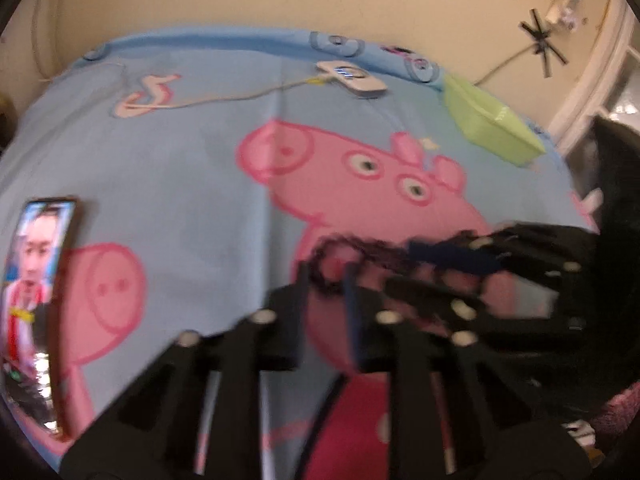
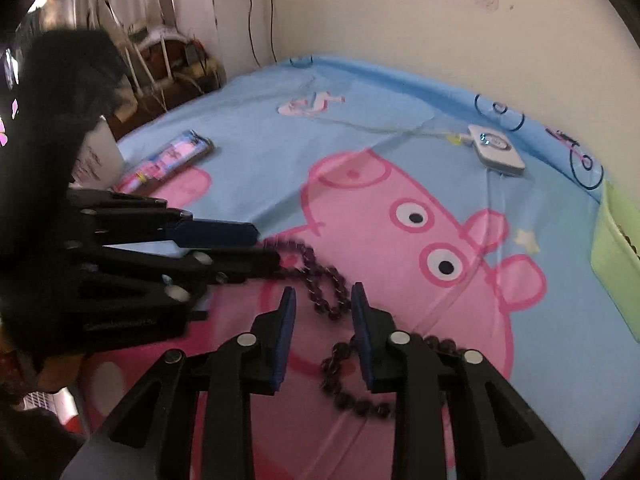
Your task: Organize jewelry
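Pinching the dark beaded necklace (image 2: 328, 292) with the left gripper (image 2: 268, 248) just below the pig print (image 2: 420, 240) on the blue bedsheet (image 2: 260, 120), jaws nearly together on the strand's end at the print's chin, though the left wrist view is blurring the contact. Trailing the rest of the beads in loops across the print's neck and pink body. Hovering the right gripper (image 2: 324, 300) low over the same spot, jaws standing a modest way apart, gripping nothing, with one bead loop just past the fingertips and another under the right finger. Leaving a phone (image 2: 172, 156) lying flat well left of the print, a white device (image 2: 496, 150) with its cable beyond the print's snout, and a green tray (image 2: 616, 252) right of the print's ears
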Motion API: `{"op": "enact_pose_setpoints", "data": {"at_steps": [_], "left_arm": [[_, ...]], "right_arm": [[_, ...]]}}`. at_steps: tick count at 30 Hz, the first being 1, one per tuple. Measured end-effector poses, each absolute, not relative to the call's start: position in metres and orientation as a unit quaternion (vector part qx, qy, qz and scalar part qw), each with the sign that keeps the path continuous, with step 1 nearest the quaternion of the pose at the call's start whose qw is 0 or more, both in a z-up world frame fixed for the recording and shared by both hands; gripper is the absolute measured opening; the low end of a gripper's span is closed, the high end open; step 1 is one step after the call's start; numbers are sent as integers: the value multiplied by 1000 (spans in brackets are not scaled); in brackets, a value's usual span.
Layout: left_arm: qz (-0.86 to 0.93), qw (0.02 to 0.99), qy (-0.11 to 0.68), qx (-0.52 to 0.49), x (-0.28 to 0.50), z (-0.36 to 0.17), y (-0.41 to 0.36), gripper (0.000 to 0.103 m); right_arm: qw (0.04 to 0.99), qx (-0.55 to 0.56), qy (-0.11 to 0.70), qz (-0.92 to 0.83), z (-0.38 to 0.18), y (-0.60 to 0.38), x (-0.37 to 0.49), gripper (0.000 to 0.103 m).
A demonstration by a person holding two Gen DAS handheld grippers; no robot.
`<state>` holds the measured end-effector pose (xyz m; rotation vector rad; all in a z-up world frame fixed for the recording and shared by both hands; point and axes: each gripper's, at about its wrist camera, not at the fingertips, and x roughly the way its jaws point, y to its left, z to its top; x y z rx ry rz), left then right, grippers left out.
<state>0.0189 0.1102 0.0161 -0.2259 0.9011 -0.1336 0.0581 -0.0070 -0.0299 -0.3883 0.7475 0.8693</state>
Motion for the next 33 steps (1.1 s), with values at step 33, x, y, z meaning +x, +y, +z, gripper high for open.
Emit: {"op": "enact_pose_setpoints", "data": {"at_steps": [33], "left_arm": [[-153,884,431,-94,128,72,32,8]], "right_arm": [[891,188,306,277,7,-265,146,0]]}}
